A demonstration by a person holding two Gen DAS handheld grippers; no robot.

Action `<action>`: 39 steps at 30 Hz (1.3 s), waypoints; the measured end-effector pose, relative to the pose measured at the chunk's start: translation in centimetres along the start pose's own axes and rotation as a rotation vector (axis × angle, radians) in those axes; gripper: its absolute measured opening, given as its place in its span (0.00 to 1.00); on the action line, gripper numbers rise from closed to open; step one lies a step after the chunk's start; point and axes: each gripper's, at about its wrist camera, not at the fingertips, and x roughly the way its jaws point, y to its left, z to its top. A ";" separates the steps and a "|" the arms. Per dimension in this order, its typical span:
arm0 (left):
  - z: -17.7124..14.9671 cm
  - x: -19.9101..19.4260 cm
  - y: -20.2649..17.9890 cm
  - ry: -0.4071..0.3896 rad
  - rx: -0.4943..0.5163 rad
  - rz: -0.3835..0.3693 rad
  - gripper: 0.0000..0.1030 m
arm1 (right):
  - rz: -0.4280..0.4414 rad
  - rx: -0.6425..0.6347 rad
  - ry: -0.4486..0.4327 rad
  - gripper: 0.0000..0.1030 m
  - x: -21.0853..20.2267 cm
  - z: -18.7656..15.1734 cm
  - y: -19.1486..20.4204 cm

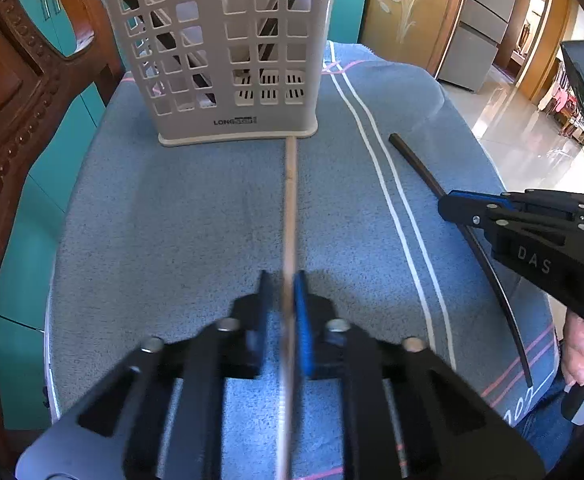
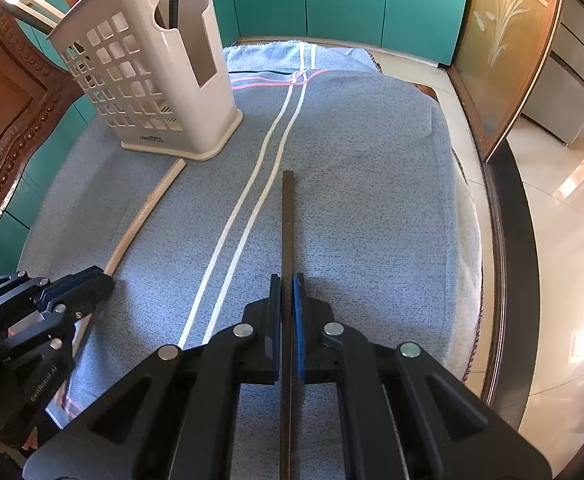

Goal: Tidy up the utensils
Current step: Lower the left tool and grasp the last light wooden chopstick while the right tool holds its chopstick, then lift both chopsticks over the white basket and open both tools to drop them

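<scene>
My left gripper (image 1: 286, 280) is clamped on the pale wooden chopstick (image 1: 291, 200), pads pinching it partway along its length, and the stick lies along the blue towel (image 1: 152, 220) with its far tip touching the base of the holder. My right gripper (image 2: 288, 284) is likewise closed tight on the dark chopstick (image 2: 287, 220), which runs straight ahead on the towel, just beside the two white stripes and well apart from the holder.

The white slotted utensil holder (image 1: 220, 52) stands upright at the far left of the towel. Through its cut-outs I make out dark sticks leaning inside, so I judge some utensils are already stowed; how many I cannot tell.

As I read it, both remaining sticks are gripped but neither is lifted clear yet. What is left: raise each one, tip it upright over the holder's open top, and drop it in. I see no other loose utensils on the towel.
</scene>
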 end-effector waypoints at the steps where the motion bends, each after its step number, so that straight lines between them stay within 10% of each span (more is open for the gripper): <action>1: -0.1 -0.1 0.1 0.002 -0.001 -0.002 0.07 | 0.000 0.000 0.000 0.06 0.0 0.0 0.0; 21: -1.6 -2.8 3.6 -0.003 -0.104 -0.055 0.06 | 0.053 -0.073 -0.014 0.06 -0.6 0.0 1.9; 30: 1.8 -0.5 3.8 -0.011 -0.151 -0.016 0.35 | 0.012 -0.036 -0.099 0.32 -0.7 1.9 1.1; 39: 3.6 1.3 2.2 -0.023 -0.092 0.078 0.37 | -0.053 -0.069 -0.054 0.27 2.2 2.1 1.8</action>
